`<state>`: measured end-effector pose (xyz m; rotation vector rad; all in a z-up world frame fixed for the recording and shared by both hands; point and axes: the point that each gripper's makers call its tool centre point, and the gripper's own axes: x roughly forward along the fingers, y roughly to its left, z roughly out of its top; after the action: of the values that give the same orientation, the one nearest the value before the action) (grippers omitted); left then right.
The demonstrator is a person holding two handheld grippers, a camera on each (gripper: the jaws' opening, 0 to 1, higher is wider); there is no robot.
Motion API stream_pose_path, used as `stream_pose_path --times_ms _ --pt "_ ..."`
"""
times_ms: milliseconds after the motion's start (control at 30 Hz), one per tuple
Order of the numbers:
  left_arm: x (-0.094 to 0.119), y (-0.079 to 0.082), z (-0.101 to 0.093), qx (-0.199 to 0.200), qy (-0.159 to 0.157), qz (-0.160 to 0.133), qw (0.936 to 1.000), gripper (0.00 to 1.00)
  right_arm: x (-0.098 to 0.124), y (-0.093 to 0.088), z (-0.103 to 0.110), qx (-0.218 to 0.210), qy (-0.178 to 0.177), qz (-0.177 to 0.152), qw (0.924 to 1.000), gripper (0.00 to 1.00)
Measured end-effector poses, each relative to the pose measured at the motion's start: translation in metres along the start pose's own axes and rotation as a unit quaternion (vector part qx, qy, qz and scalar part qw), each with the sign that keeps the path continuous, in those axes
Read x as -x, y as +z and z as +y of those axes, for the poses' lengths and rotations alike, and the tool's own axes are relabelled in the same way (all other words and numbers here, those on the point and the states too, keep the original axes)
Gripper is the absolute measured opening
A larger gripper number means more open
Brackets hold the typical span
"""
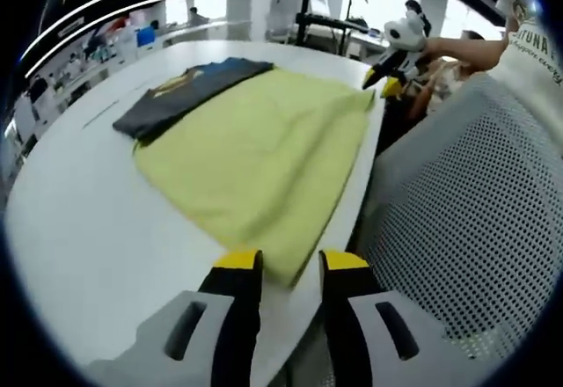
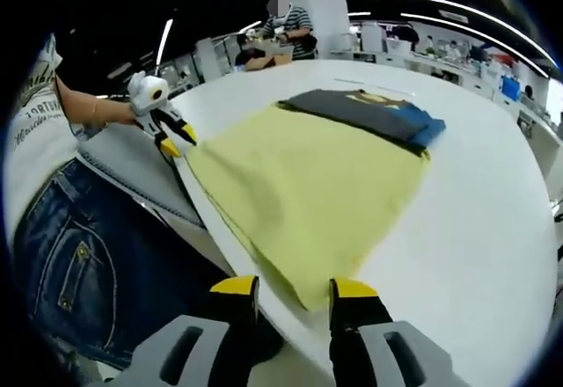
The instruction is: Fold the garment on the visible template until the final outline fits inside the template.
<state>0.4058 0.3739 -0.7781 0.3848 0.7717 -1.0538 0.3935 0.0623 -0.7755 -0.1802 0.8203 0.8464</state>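
Yellow cloth, a garment (image 1: 259,154) spread flat, covers the near part of a round white table (image 1: 88,229), one edge running along the table's rim. Beyond it lies a dark grey shirt (image 1: 180,97) with a yellow print and a strip of blue at one side; its near edge touches or slightly overlaps the yellow garment. I cannot make out a marked outline on the tabletop.

In the left gripper view, the left gripper (image 1: 290,264) sits at one near corner of the yellow garment, jaws parted with a narrow gap, black with yellow tips, the corner lying between the tips. Whether they touch the cloth I cannot tell. The right gripper (image 1: 384,77) appears at the far corner along the same edge, its tips at the cloth; from here its jaws look close together.

In the right gripper view, the right gripper (image 2: 295,288) has its jaws parted, the garment's (image 2: 303,189) pointed corner between the tips. The left gripper (image 2: 176,141) shows at the other corner.

A person in jeans (image 2: 79,264) stands at the table's edge beside a grey mesh chair (image 1: 475,193).
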Motion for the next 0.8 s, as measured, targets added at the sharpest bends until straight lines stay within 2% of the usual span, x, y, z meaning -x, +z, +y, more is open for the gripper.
stream_pose_path --times_ms 300,533,700,800 --pt "-0.0006 -0.0003 0.0026 -0.028 0.012 0.019 0.9994 0.16 -0.0015 -0.0028 -0.0033 0.004 -0.008 0.004 1.0 0.24" --pt "0.0012 -0.0038 -0.0002 -0.056 0.008 0.032 0.9979 0.18 -0.0025 -0.0039 -0.0055 0.008 -0.011 0.008 0.9999 0.2" --pt "0.0011 -0.0043 0.0061 -0.056 0.018 0.035 0.9976 0.12 -0.0034 -0.0036 -0.0073 0.012 -0.015 0.008 0.9998 0.16" --pt "0.0012 -0.005 0.0084 -0.069 0.023 0.041 0.9965 0.08 -0.0033 -0.004 -0.0095 0.016 -0.02 0.011 0.9996 0.12"
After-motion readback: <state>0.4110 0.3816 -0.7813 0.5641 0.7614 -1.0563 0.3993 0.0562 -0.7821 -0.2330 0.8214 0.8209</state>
